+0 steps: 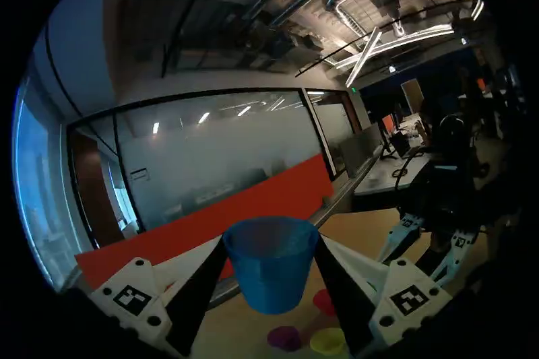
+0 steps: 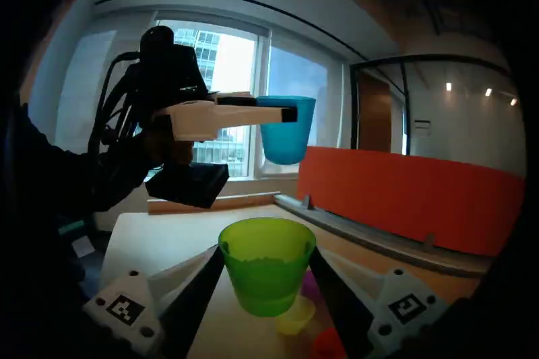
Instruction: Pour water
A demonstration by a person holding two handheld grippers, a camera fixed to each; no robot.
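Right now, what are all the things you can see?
Pale flat table: one, light, lowest in both views.
Blue plastic cup: one, blue, held up by the left tool.
Green see-through plastic cup: one, green, held by the right tool.
Small plastic cups: three, purple, yellow, red, on the table.
Orange divider panel: one, orange, beyond the table.
Left tool: one, white and black, shut on blue cup.
Right tool: one, white and black, shut on green cup.

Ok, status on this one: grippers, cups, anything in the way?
Left gripper shut on blue cup, upright, held high. Right gripper shut on green cup, upright. Nothing between the two cups.
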